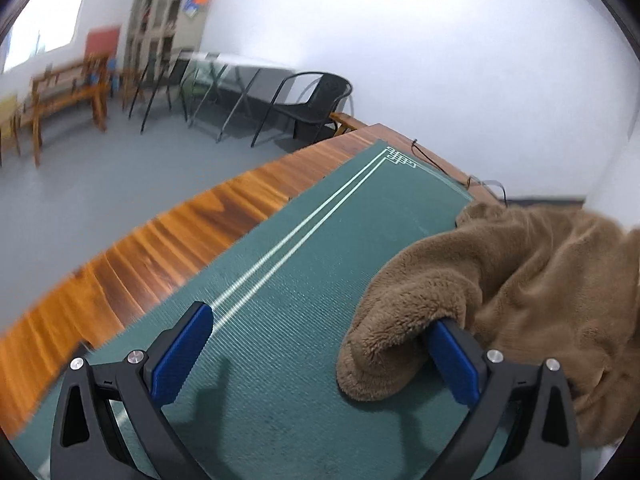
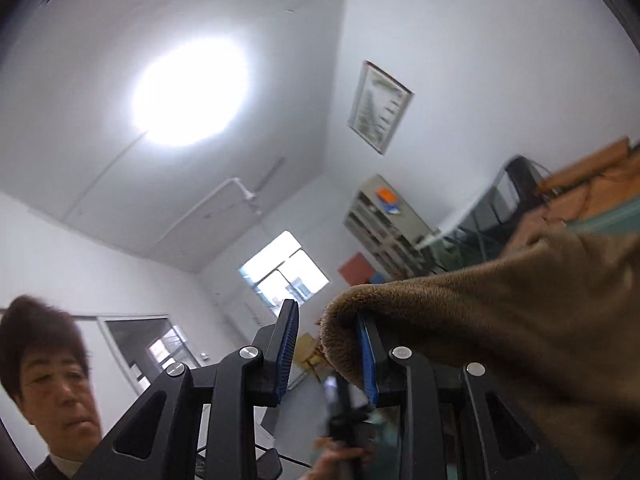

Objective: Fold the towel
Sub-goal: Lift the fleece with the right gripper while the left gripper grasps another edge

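A fluffy brown towel (image 1: 532, 280) lies bunched on the right side of the green mat (image 1: 304, 264). My left gripper (image 1: 320, 316) is open wide just above the mat. The towel's near fold is draped over its right finger, and the left finger (image 1: 188, 352) is bare. In the right wrist view the right gripper (image 2: 326, 310) is tilted up toward the ceiling. The towel (image 2: 500, 320) hangs over its right finger and off to the right. Its left pad (image 2: 288, 352) stands clear of the cloth with a gap showing, so nothing is pinched.
The mat lies on a wooden table (image 1: 160, 248) whose edge runs along the left. A black cable (image 1: 440, 160) lies at the far corner. Behind stand a black chair (image 1: 316, 108), a bench (image 1: 68, 92) and a cabinet (image 1: 168, 20). A person's head (image 2: 44, 368) shows at lower left.
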Available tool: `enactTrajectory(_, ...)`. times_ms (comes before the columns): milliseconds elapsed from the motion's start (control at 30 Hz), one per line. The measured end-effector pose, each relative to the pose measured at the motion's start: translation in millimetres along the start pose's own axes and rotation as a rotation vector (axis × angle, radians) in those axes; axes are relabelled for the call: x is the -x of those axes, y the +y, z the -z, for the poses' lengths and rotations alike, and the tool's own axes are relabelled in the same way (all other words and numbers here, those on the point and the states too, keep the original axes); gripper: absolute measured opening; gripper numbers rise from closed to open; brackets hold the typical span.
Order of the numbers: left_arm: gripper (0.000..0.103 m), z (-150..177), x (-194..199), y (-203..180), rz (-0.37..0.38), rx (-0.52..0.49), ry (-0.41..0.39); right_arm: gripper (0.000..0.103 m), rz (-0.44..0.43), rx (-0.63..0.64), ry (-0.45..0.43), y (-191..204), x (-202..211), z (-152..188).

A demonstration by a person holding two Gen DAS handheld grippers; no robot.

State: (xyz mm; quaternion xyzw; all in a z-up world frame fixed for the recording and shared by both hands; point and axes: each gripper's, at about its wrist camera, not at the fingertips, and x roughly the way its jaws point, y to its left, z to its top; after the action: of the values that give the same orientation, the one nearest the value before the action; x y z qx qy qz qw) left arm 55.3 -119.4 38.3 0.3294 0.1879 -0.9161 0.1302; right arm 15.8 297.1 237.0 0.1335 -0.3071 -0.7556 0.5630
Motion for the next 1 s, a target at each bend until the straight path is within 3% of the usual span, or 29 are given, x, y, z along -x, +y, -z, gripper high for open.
enactTrajectory(133,0.103,8.2,36.8,-16.5,0.027,-0.126,-0.080,0.032,0.022,0.099,-0.008,56.9,2.5,3.5)
enactTrajectory(200,0.103,17.0,65.8,-24.8,0.119,-0.174,-0.124,0.032,0.038,0.131,-0.011,84.2,-1.3,8.1)
enactTrajectory(300,0.103,32.9,114.2,-38.2,0.265,-0.244,-0.199,0.032,0.065,0.146,-0.006,104.7,15.5,24.4)
enactTrajectory(400,0.103,56.7,158.1,-57.3,0.379,-0.325,-0.276,0.032,0.085,0.157,0.011,114.8,4.0,33.5)
enactTrajectory(567,0.103,83.9,186.7,-100.7,0.502,-0.446,-0.293,0.032,0.099,0.202,0.058,135.3,-27.6,44.6)
enactTrajectory(700,0.103,82.9,194.5,-124.3,0.521,-0.447,-0.313,0.032,0.095,0.256,0.105,160.3,-54.2,52.9)
enactTrajectory(900,0.103,58.9,198.2,-126.2,0.561,-0.359,-0.385,0.032,0.082,0.295,0.126,175.3,-74.5,56.4)
enactTrajectory(1000,0.101,49.5,195.3,-128.1,0.532,-0.345,-0.395,0.032,0.083,0.283,0.125,170.0,-74.0,61.0)
